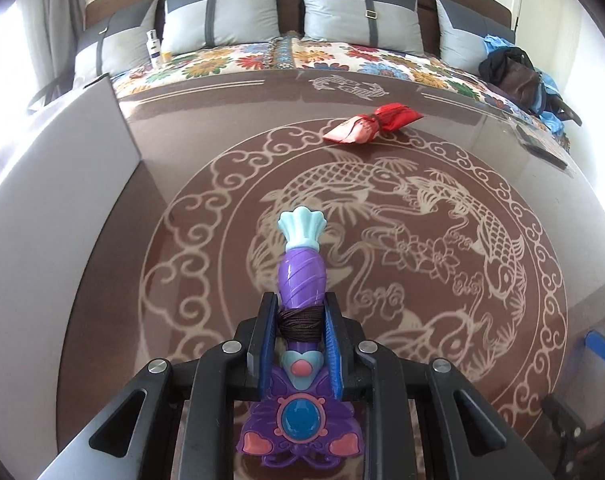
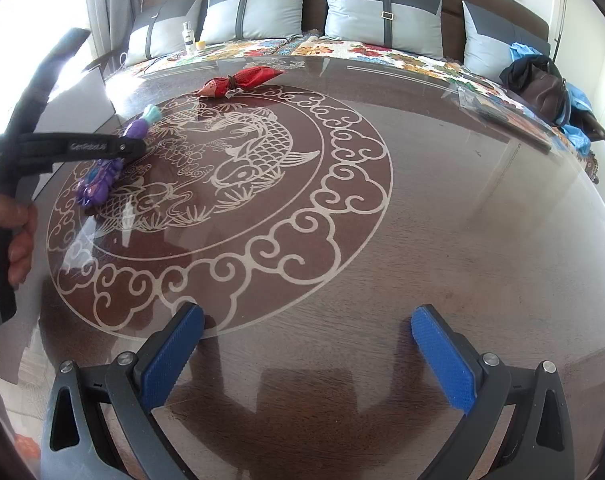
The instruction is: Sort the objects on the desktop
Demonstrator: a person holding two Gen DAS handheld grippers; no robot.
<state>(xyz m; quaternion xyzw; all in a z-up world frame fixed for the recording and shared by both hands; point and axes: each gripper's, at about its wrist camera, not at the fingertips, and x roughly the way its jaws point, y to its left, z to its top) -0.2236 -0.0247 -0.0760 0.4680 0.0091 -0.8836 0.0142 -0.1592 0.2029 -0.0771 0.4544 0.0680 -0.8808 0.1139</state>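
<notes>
Gripping a purple toy wand (image 1: pixel 301 280) by its thread-wound stem, the left gripper (image 1: pixel 301 322) has its jaws pinched on it just above the glass-topped table (image 1: pixel 422 160); a red cloth pouch (image 1: pixel 372 124) lies untouched near the far edge, and a white box (image 1: pixel 54 184) stands at left, possibly the destination. From the right wrist, the right gripper (image 2: pixel 308 352) hangs with jaws spread and empty; sorting appears barely begun.
</notes>
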